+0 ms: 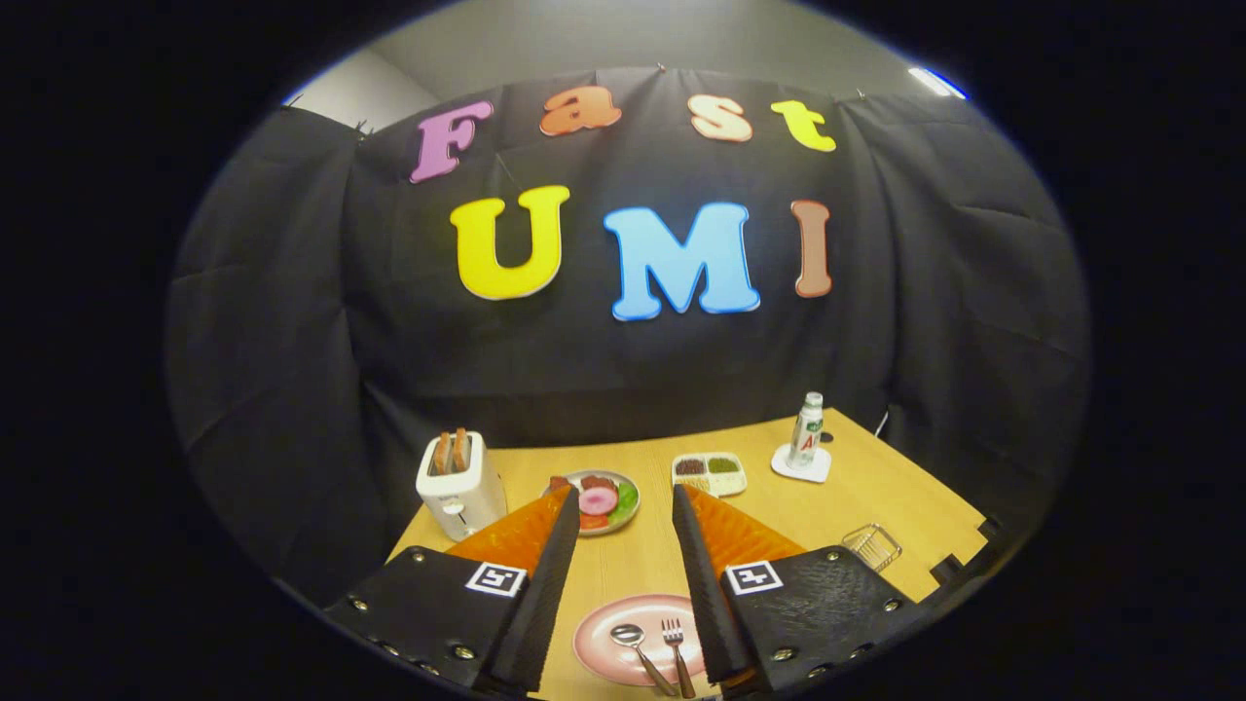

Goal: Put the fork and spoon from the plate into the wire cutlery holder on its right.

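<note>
The gripper is hovering with its fingers spread wide and holding nothing, and the gap between them is opening onto the wooden table. Low in the middle of the frame, between the finger bases, the pink plate is lying with the spoon on the left and the fork just beside it on the right, both handles pointing toward the bottom edge. The wire cutlery holder is sitting to the right of the plate, beyond the right finger, near the table's right edge.

By my reading, the task is only beginning: neither utensil is lifted yet, and the step in hand is the approach. The next move is calling for tipping down over the plate and closing on one thin handle without catching its neighbour, since the two are lying close together.

Farther out, a toaster is standing at the left, a plate of food and a small divided dish in the middle, and a bottle on a coaster at the upper right. Bare tabletop is lying between plate and holder, so the carry looks unobstructed, though the holder is sitting close to the table's edge.
</note>
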`<action>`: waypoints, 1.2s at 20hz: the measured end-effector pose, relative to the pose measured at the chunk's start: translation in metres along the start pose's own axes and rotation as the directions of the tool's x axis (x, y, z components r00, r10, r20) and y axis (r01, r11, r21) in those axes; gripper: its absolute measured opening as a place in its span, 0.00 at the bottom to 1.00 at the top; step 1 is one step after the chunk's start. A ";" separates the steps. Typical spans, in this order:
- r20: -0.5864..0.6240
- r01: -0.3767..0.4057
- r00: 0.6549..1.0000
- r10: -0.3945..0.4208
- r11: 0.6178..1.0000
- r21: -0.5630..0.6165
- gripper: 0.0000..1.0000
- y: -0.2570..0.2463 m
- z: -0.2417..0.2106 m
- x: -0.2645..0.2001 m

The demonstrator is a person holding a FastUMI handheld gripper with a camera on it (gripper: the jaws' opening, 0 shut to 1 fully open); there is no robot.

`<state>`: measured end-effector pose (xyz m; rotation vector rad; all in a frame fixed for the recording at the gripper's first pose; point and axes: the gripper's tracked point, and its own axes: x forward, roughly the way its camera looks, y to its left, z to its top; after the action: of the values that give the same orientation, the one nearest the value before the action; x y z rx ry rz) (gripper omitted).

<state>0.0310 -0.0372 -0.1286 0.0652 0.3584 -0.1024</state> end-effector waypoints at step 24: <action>-0.820 -0.061 0.533 -0.208 0.957 -0.282 0.60 -0.051 -0.268 0.036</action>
<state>-0.0337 -0.0690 -0.3938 -0.2003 1.3805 -0.0982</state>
